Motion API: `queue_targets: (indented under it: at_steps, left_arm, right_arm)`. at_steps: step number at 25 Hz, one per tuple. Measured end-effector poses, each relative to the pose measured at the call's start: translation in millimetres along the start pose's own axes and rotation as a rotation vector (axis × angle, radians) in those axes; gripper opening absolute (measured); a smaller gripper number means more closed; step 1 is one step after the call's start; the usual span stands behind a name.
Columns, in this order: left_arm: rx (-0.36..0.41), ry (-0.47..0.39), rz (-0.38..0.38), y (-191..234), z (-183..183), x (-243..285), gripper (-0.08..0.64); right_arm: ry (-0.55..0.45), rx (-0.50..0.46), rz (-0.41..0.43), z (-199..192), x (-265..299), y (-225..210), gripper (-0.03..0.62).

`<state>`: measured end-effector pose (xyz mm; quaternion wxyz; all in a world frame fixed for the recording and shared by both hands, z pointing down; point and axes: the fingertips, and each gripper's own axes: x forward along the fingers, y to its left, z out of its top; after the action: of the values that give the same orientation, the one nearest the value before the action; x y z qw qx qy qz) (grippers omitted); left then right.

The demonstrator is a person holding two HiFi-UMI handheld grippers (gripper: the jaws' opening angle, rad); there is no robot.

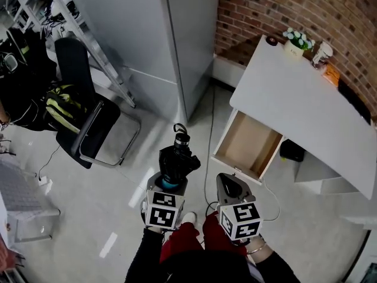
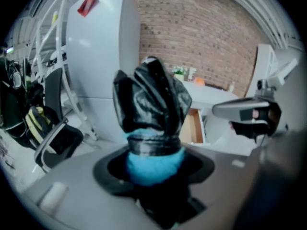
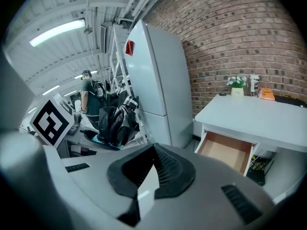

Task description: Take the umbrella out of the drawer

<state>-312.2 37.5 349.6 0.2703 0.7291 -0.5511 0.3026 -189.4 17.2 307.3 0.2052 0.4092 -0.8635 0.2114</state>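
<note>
Red trousers fill the near bottom edge of the head view, with both hand-held grippers just beyond them. The left gripper point(image 1: 169, 181) has its fingers clamped on the near end of a folded black umbrella point(image 1: 177, 158), where a turquoise band shows. The umbrella's long axis runs straight on from the fingers, pointing away from the person and up a little, and a cord loop hangs at its far end. The right gripper point(image 1: 231, 188) sits just beside the left one on the right, its fingers together with nothing between them.

Farther off and to the right stands an open wooden drawer point(image 1: 247, 143), pulled out from under a white counter point(image 1: 300, 108). The drawer's inside shows bare. The umbrella is well apart from it, to the near left, over pale floor point(image 1: 118, 217), so it appears to be fully out of the drawer already. The right gripper is the nearer of the two to the drawer front, so it looks better placed if the drawer is to be shut, while the left one carries the load.

On the left a black chair point(image 1: 88, 122) stands by a tall grey cabinet point(image 1: 147, 40). At the counter's far end sits a small flower pot point(image 1: 296, 42) against a brick wall point(image 1: 283, 10).
</note>
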Motion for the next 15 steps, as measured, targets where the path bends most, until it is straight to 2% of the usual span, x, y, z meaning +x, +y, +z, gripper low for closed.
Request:
queue_targets:
  at_steps: [8,15]
  left_arm:
    - [-0.127,-0.042,0.012,26.2,-19.7,-27.4,0.249]
    - [-0.172,-0.052,0.026,44.6,-40.7,-50.3,0.249]
  right_arm:
    - [0.011,-0.033,0.05,-6.0,1.2,35.8,-0.002]
    - [0.019,0.006,0.06,-13.4,1.9,58.2,-0.002]
